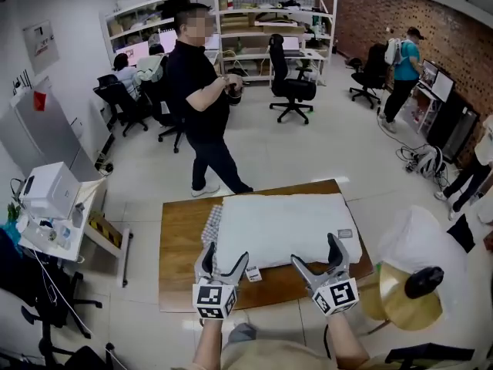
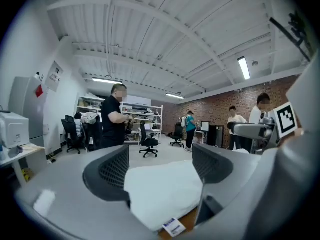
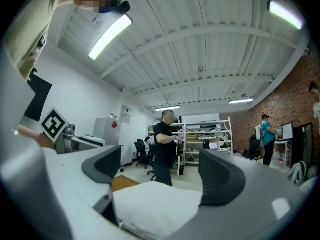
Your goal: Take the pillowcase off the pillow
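A white pillow in its pillowcase (image 1: 285,226) lies flat on the wooden table (image 1: 181,245). A small label tag (image 1: 253,274) sticks out at its near edge. My left gripper (image 1: 224,256) stands open at the pillow's near left corner. In the left gripper view the pillow (image 2: 160,191) and the tag (image 2: 174,227) lie between the spread jaws of the left gripper (image 2: 162,171). My right gripper (image 1: 316,253) stands open over the near right edge. The right gripper view shows the pillow (image 3: 155,204) low between the jaws of the right gripper (image 3: 160,176). Neither gripper's pads press on the fabric.
A checkered cloth (image 1: 212,223) peeks out at the pillow's left side. A person in black (image 1: 202,102) stands beyond the table. A white machine (image 1: 50,191) sits on a side table at left. A white bundle (image 1: 424,241) and a round tan stool (image 1: 400,295) are at right.
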`<action>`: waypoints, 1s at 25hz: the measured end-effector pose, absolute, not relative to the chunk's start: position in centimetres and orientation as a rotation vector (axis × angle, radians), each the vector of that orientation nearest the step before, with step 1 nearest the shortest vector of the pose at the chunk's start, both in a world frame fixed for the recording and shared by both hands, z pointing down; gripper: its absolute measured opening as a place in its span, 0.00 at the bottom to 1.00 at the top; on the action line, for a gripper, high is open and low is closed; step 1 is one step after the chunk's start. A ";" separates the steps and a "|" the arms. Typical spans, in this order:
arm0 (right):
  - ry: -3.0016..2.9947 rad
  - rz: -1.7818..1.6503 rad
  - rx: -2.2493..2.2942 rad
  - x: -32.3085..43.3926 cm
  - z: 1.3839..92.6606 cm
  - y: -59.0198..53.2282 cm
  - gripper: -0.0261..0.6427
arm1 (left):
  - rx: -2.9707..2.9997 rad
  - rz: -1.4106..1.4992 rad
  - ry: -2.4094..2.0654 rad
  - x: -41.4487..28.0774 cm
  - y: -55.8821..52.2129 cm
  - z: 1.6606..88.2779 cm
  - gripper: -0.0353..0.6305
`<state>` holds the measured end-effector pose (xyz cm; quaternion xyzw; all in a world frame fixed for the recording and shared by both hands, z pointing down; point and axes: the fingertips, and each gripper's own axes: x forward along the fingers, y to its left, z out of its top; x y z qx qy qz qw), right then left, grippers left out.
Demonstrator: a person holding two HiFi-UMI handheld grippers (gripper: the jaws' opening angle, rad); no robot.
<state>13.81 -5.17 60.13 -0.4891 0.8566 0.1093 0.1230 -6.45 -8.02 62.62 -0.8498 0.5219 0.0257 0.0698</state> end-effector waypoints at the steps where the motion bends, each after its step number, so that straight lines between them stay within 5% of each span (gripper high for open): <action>1: 2.482 0.319 -1.423 15.2 61.1 -3.7 0.75 | -2.545 0.080 1.588 -5.2 -6.5 63.3 0.65; 9: 2.449 0.098 -1.464 35.0 67.5 3.0 0.74 | -2.545 -0.130 1.632 15.4 2.4 66.5 0.65; 25: 2.465 0.335 -1.481 27.1 59.6 10.9 0.73 | -2.462 -0.017 1.568 9.2 8.9 59.8 0.63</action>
